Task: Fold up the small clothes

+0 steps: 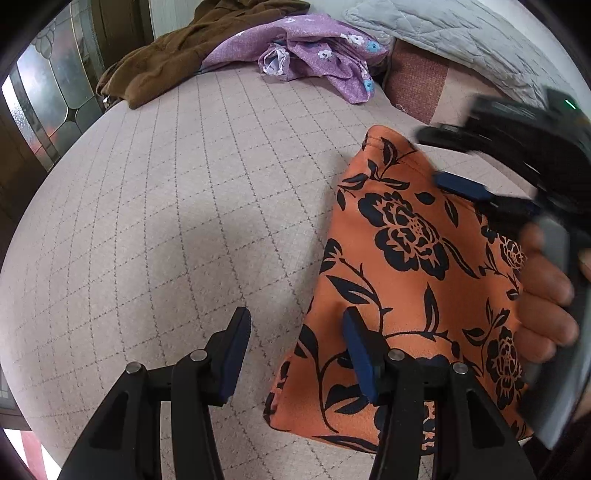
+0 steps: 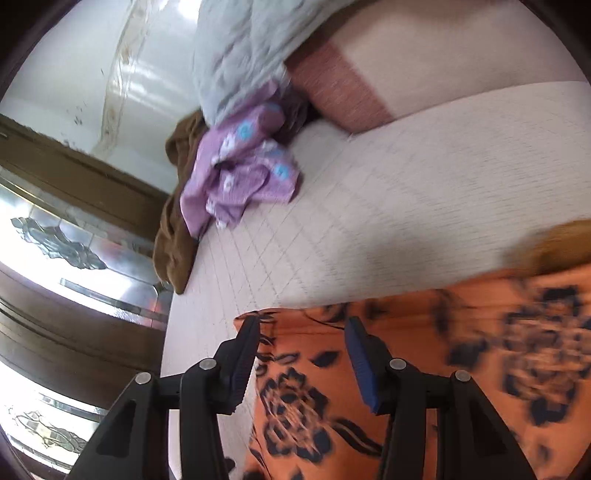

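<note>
An orange cloth with black flowers (image 1: 406,266) lies folded flat on the pale quilted bed cover (image 1: 184,221). My left gripper (image 1: 297,350) hovers over its near left edge, jaws apart, with no pad pressing on the fabric. In the left wrist view my right gripper (image 1: 432,157) is held by a hand (image 1: 546,295) over the cloth's far right part, and it looks open. In the blurred right wrist view, the right gripper (image 2: 303,358) stands open just above the orange cloth (image 2: 424,369) near its corner, holding nothing.
A crumpled purple floral garment (image 1: 317,55) and a brown garment (image 1: 166,55) lie at the far end of the bed. A grey quilt (image 1: 461,33) and a reddish pillow (image 1: 417,85) sit at the far right. A dark wooden glass-panelled door (image 2: 55,240) stands left of the bed.
</note>
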A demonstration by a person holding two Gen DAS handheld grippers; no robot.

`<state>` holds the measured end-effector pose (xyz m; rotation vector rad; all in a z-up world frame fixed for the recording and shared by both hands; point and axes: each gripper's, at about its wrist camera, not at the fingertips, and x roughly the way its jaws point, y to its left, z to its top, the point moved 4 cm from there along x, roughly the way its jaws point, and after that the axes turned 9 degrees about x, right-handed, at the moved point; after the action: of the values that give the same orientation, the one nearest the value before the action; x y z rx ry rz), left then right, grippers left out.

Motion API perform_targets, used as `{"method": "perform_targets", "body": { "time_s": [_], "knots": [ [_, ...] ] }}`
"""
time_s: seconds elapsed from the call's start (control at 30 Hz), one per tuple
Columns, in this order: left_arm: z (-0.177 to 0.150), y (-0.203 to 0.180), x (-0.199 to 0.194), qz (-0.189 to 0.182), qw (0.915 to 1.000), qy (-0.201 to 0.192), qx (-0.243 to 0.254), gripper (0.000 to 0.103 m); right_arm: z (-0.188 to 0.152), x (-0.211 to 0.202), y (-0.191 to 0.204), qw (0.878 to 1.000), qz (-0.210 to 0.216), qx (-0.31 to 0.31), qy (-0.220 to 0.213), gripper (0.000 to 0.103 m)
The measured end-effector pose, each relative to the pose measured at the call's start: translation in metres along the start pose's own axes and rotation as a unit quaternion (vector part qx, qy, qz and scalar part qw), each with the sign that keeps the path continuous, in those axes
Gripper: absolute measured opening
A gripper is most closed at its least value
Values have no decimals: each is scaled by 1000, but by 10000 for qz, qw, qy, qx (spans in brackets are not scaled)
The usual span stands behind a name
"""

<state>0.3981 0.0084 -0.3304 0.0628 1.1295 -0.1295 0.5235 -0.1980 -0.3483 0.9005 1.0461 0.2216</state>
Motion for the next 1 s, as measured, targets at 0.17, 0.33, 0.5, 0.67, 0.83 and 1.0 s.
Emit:
{"method": "perform_targets", "body": {
  "time_s": [0.17, 0.33, 0.5, 0.67, 0.83, 1.0],
  "knots": [
    [2, -1, 2, 4, 10000, 12, 37, 53, 0, 37, 1, 9983, -543, -66, 194, 51],
    [3, 10, 3, 108, 9999, 19, -29, 53, 1, 0, 1, 9998, -154, 86, 58, 50],
    [4, 14, -12, 315, 9993, -197, -5, 53, -8, -111, -23, 9987, 8, 2, -515, 52],
    [0, -10, -36, 910, 9924, -638, 537, 54, -37, -228, -90, 9919, -329, 304, -1189, 53],
    [-14, -41, -61, 796, 9893, -996, 707, 58, -87, -291, -167, 9790, -1127, 705, -1546, 52],
    [-31, -66, -85, 766, 9834, -1450, 776, 62, -118, -306, -204, 9707, -1341, 1012, -1717, 52]
  ]
}}
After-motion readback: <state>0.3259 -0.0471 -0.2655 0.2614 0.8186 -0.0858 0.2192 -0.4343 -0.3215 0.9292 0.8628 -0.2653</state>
